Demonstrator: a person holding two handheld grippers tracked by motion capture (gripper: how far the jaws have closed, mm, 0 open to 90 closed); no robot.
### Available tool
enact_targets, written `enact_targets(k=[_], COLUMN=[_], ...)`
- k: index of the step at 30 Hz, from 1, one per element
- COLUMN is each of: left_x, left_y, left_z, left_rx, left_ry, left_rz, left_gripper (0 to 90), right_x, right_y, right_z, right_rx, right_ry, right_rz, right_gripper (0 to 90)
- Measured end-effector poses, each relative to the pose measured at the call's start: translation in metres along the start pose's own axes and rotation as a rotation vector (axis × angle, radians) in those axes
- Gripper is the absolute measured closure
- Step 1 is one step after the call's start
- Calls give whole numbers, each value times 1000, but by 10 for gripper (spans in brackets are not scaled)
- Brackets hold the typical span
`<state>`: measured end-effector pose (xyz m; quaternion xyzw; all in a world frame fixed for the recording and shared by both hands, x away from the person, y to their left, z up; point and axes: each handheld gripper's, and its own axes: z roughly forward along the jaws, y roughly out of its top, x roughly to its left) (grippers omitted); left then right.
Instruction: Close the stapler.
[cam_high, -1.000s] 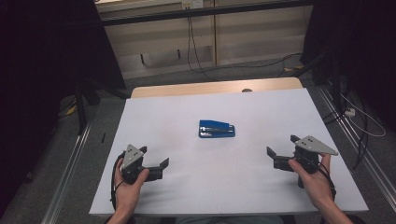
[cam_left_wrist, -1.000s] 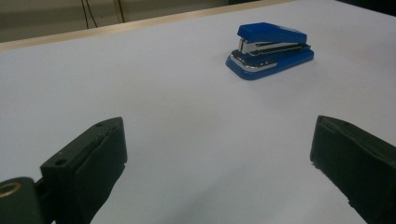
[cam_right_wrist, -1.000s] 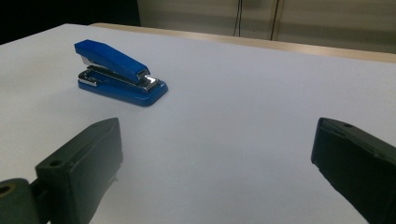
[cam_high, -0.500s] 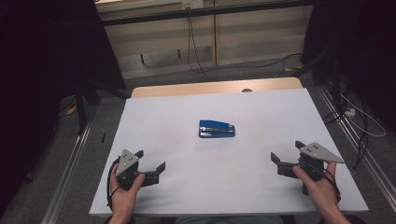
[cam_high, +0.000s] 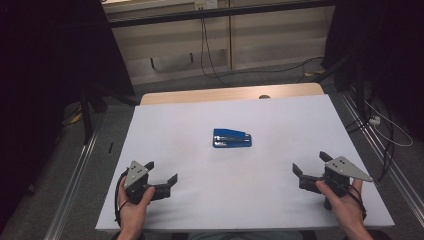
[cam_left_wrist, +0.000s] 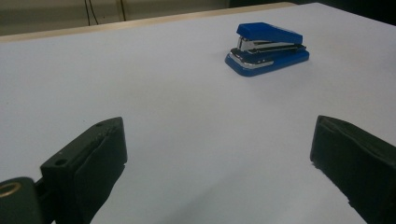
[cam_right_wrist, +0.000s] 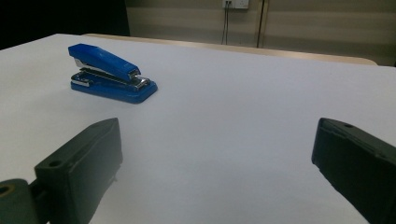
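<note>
High view, layout: a white worktop (cam_high: 200, 125) carries one blue stapler (cam_high: 232, 138) near its middle, with a gripper held at each near corner.
Stapler: it lies flat on its base, closed, long axis running across the worktop, well apart from both grippers and roughly midway between them, a little farther from the person.
Left gripper (cam_high: 162, 172): held in the person's left hand (cam_high: 131, 210) at the near left of the worktop, grey three-cornered plate on top, jaws apart with nothing between them, pointing toward the middle of the worktop.
Right gripper (cam_high: 312, 164): held in the right hand (cam_high: 345, 207) at the near right, grey plate on top, jaws likewise spread wide and empty, pointing toward the left gripper's side.
Left gripper view: the stapler (cam_left_wrist: 267, 48) sits up and right of centre, beyond the two black jaws, bare white surface in the gap.
Right gripper view: the stapler (cam_right_wrist: 111, 73) sits at upper left, its silver metal showing between blue top and base; the jaws stand far apart over bare worktop (cam_right_wrist: 243, 116).
</note>
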<state>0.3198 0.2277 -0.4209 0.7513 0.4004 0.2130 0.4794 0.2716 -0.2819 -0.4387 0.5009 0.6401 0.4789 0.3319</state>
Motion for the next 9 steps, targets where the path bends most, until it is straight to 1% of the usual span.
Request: enact_targets(k=[2, 3, 9], left_x=[-1, -1, -2], left_y=[0, 0, 1], left_z=[1, 2, 1], left_rx=[-4, -1, -5], left_ry=[-4, -5, -5], left_rz=[1, 9, 3], left_gripper=[39, 39, 39], right_x=[0, 0, 1], right_y=[0, 0, 0], right_z=[1, 2, 4], right_rx=[1, 1, 8], right_ry=[2, 2, 14], right_rz=[6, 2, -3], right_gripper=[19, 19, 19])
